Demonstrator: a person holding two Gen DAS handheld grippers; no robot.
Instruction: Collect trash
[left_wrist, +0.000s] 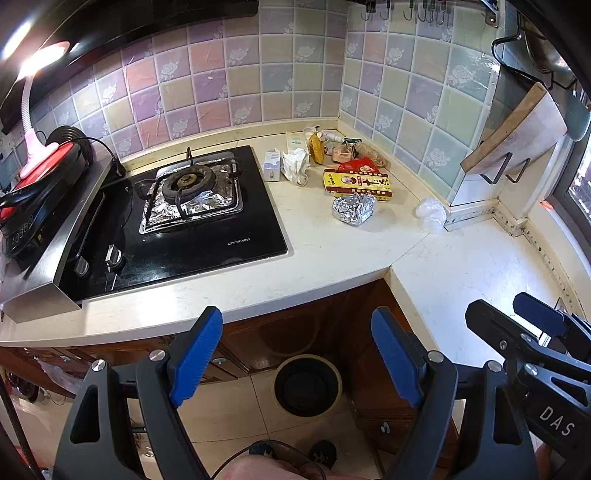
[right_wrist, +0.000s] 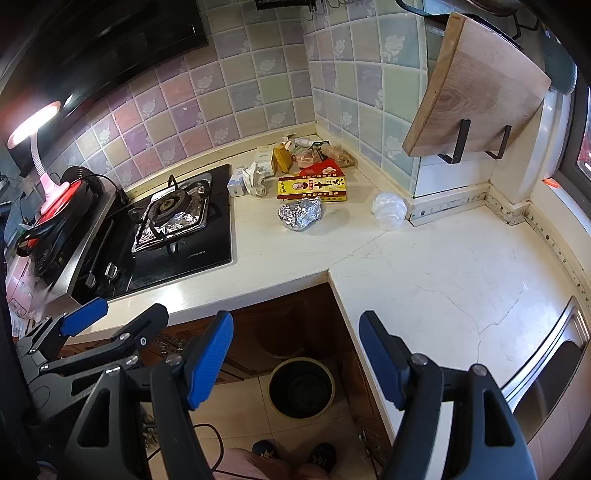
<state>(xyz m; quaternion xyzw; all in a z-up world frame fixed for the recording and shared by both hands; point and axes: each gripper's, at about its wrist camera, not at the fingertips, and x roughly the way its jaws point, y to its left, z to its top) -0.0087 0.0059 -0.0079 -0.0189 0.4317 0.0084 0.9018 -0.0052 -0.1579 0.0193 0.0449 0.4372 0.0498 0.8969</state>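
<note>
I hold my left hand-held gripper and my right hand-held gripper side by side in front of the table, both tilted down and forward, each with its blue pads spread wide and nothing between them. Below them, on the tiled floor in the corner of the cabinets, stands a round bin with a dark inside, and my shoes show at the bottom edge. The trash lies well beyond both tools, toward the far corner of the table: nearest is a crumpled foil ball, with a clear plastic wad off to its right by the wall. Just behind the foil lies a flat yellow box, and left of that a crumpled tissue beside a small white carton. Farther back, against the tiled wall, more wrappers and a banana peel are heaped together. Left of the trash sits the gas stove with foil around its burner.
</note>
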